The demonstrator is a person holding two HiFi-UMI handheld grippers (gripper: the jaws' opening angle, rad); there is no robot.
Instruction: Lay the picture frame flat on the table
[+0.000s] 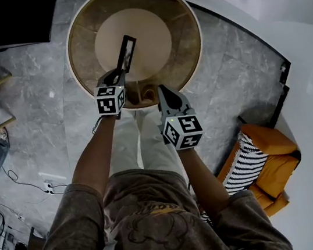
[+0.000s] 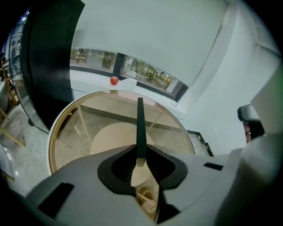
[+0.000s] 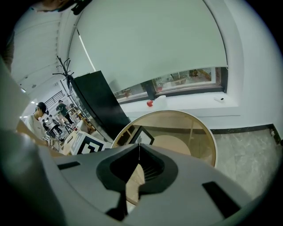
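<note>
A black picture frame [image 1: 126, 52] stands up on edge over the round glass table [image 1: 194, 45], leaning toward the far side. My left gripper [image 1: 118, 74] is shut on its near lower end. In the left gripper view the frame [image 2: 140, 123] shows edge-on as a thin dark strip pinched between the jaws [image 2: 140, 155]. My right gripper [image 1: 163, 91] hangs over the table's near rim, to the right of the frame, shut with nothing in it. In the right gripper view its jaws [image 3: 139, 146] meet at the tip, with the frame [image 3: 141, 133] just beyond them.
The table has a wood rim [image 2: 57, 128] and a round base under the glass. An orange chair with a striped cushion [image 1: 263, 163] stands at the right on the marble floor. A tall black panel [image 3: 99, 106] is at the left, a red object [image 2: 114, 80] on the sill.
</note>
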